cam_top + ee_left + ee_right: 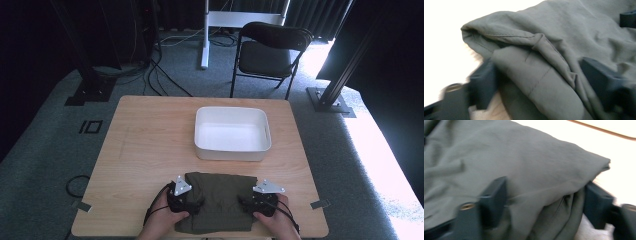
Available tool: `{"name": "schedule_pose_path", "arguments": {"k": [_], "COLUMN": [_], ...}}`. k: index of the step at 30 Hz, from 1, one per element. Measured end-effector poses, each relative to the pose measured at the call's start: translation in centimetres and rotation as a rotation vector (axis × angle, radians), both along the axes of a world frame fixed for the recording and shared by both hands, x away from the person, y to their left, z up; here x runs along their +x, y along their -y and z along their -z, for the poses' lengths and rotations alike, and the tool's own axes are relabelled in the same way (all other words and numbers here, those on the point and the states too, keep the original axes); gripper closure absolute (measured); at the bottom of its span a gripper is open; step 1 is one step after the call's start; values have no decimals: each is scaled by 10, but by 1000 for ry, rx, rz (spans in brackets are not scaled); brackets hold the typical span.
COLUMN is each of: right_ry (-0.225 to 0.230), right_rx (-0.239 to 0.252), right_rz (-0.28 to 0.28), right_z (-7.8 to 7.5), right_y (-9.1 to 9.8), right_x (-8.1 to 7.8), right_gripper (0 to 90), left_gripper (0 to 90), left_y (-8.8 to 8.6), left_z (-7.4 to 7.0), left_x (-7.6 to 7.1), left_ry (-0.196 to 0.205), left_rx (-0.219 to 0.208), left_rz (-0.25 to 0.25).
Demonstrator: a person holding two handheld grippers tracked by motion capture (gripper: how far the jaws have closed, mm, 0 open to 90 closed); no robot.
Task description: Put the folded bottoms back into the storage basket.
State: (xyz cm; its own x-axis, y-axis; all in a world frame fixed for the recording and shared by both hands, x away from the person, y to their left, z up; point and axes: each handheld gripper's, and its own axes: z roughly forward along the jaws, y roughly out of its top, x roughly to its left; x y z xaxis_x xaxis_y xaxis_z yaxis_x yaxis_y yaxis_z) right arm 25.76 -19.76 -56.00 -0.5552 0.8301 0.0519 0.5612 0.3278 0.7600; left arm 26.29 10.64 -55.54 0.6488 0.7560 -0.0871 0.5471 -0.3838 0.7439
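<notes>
Near edge of the wooden table (145, 145): a folded olive-green garment (216, 200) lies flat, centred along that edge, its near side reaching almost to the table's lip. Fabric is several layers thick, with stitched seams showing at the folded edges in the left gripper view.

Left gripper (181, 199) sits at the garment's left edge, held by the person's left hand (162, 222). In the left gripper view (536, 82) its two black jaws stand apart with a thick fold of the garment (554, 50) bunched between them; both jaws are against cloth. Whether they are pressing it tight I cannot tell.

Right gripper (261, 200) sits at the garment's right edge, held by the right hand (280, 222). In the right gripper view (544, 202) its jaws likewise straddle the layered edge of the garment (524, 157), cloth between them and touching both; clamping force not determinable, picture is blurred.

Both grippers carry grey three-cornered plates on top, and cables trail from them toward the near edge.

Beyond the garment, toward the far edge and slightly right of centre: a white rectangular plastic bin (232, 150), well apart from the cloth.

Past the far edge, on grey carpet: a black folding chair (270, 50), and loose black cables (160, 75) to the far left.
</notes>
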Motion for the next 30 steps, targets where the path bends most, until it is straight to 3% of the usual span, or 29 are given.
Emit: {"name": "schedule_pose_path", "arguments": {"k": [2, 3, 4, 5, 6, 8, 11, 12, 17, 25, 26, 30], "right_ry": [2, 2, -10, -10, -19, -6, -21, -33, -35, -22, -18, 3], "right_rx": [14, 14, 23, 23, 17, -18, -22, -10, 31, 101, 131, 158], "right_rz": [-22, -22, -54, -54, -67, -79, -77, -75, -83, -93, -94, -98], "right_z": [-1, -1, -2, -2, -4, -6, -10, -13, -23, -49, -58, -76], "right_y": [-2, -2, -4, -4, -6, -10, -11, -10, -6, 0, 3, 9], "right_x": [-2, -2, -3, -3, -3, -4, -3, -2, -3, 2, 4, 9], "right_gripper": [477, 477, 599, 599, 702, 769, 791, 800, 804, 807, 807, 808], "left_gripper": [430, 488, 547, 547, 632, 679, 718, 724, 749, 754, 755, 756], "left_y": [1, 1, 1, 1, 2, 4, 3, 1, -2, -1, 0, 2], "left_z": [0, 0, 0, -1, -1, -2, -3, -5, -16, -46, -49, -65], "left_x": [0, 0, 1, 1, 0, -1, 0, 1, 3, 9, 9, 16], "left_ry": [8, 8, 5, 2, 6, 31, 29, 16, 12, 56, 63, 82], "left_rx": [-17, -17, -25, -29, -29, -15, -32, -59, -105, -136, -157, -184], "left_rz": [41, 41, 47, 46, 45, 58, 55, 53, 68, 85, 78, 79]}}
